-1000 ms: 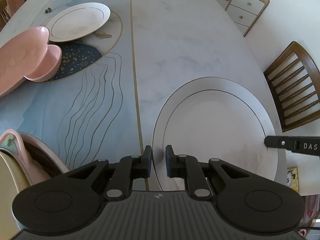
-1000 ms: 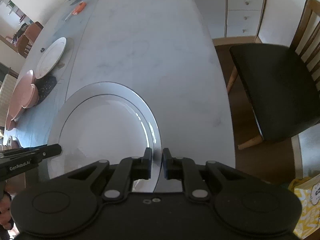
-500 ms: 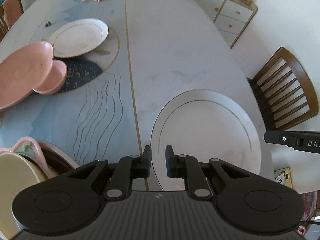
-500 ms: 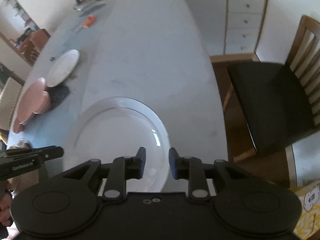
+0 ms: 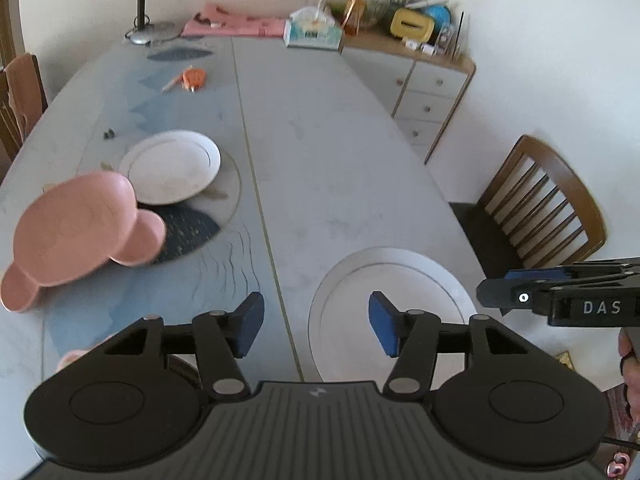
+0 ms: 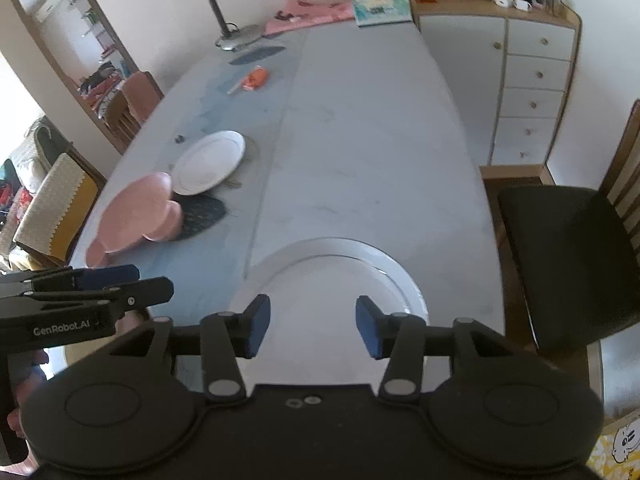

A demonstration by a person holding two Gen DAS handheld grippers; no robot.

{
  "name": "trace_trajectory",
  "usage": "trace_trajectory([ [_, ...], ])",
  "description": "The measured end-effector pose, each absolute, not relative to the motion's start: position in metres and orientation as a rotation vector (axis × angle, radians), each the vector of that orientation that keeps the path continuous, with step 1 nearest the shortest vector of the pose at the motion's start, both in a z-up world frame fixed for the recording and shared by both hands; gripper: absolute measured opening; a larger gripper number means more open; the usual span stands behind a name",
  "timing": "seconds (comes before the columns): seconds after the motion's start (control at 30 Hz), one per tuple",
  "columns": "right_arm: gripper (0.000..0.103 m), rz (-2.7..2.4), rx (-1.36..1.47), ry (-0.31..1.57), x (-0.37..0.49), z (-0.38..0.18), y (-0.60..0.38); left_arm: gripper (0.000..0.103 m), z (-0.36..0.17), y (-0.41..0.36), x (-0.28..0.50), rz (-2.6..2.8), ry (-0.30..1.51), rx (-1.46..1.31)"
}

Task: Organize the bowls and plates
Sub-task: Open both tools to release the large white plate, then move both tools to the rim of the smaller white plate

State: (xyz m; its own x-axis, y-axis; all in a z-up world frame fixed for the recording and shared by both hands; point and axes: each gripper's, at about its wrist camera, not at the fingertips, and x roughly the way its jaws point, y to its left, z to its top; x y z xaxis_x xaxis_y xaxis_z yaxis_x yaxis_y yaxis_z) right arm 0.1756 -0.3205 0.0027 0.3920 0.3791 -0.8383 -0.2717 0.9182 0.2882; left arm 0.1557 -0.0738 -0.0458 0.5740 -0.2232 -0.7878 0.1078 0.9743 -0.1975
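Both your left hand-held gripper [image 5: 316, 328] and right hand-held gripper [image 6: 313, 328] have just been opening, nothing between them. The large white plate [image 6: 340, 276] lies at the counter's [image 6: 360, 140] near right edge; nudge it and it could slide off.

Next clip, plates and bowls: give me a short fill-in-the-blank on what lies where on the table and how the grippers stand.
1. The large white round plate lies flat on the grey marble-look table, nearest the ____ gripper.
2. The pink bear-shaped plate has a rounded ____ at each end.
3. The smaller white plate lies partly under the ____ plate.
4. Left gripper and right gripper have just been opening, with ____ between their jaws.

Missing words: right; ear; pink; nothing
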Motion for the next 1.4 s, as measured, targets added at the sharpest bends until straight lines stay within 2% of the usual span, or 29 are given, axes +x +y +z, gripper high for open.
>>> trace_trajectory([
  [0.13, 0.059, 0.429, 0.087, 1.062, 0.173, 0.016, -0.303, 0.058, -0.035, -0.057, 0.153, -0.184, 0.912, -0.129],
  [0.2, 0.066, 0.433, 0.079, 1.044, 0.173, 0.022, -0.294, 0.064, -0.029, -0.048, 0.152, -0.171, 0.898, -0.130],
  [0.27, 0.068, 0.444, 0.068, 1.033, 0.176, 0.026, -0.285, 0.070, -0.024, -0.039, 0.153, -0.160, 0.879, -0.129],
  [0.47, 0.075, 0.475, 0.046, 1.020, 0.200, 0.034, -0.257, 0.076, -0.018, -0.013, 0.174, -0.108, 0.864, -0.134],
  [0.57, 0.081, 0.489, 0.019, 1.008, 0.222, 0.033, -0.243, 0.077, -0.019, 0.000, 0.195, -0.082, 0.859, -0.145],
  [0.73, 0.086, 0.525, -0.016, 1.025, 0.268, 0.023, -0.223, 0.077, -0.027, 0.015, 0.236, -0.034, 0.880, -0.153],
  [1.4, 0.085, 0.602, -0.052, 1.198, 0.413, -0.066, -0.161, 0.077, -0.108, 0.090, 0.411, 0.112, 1.074, -0.249],
])
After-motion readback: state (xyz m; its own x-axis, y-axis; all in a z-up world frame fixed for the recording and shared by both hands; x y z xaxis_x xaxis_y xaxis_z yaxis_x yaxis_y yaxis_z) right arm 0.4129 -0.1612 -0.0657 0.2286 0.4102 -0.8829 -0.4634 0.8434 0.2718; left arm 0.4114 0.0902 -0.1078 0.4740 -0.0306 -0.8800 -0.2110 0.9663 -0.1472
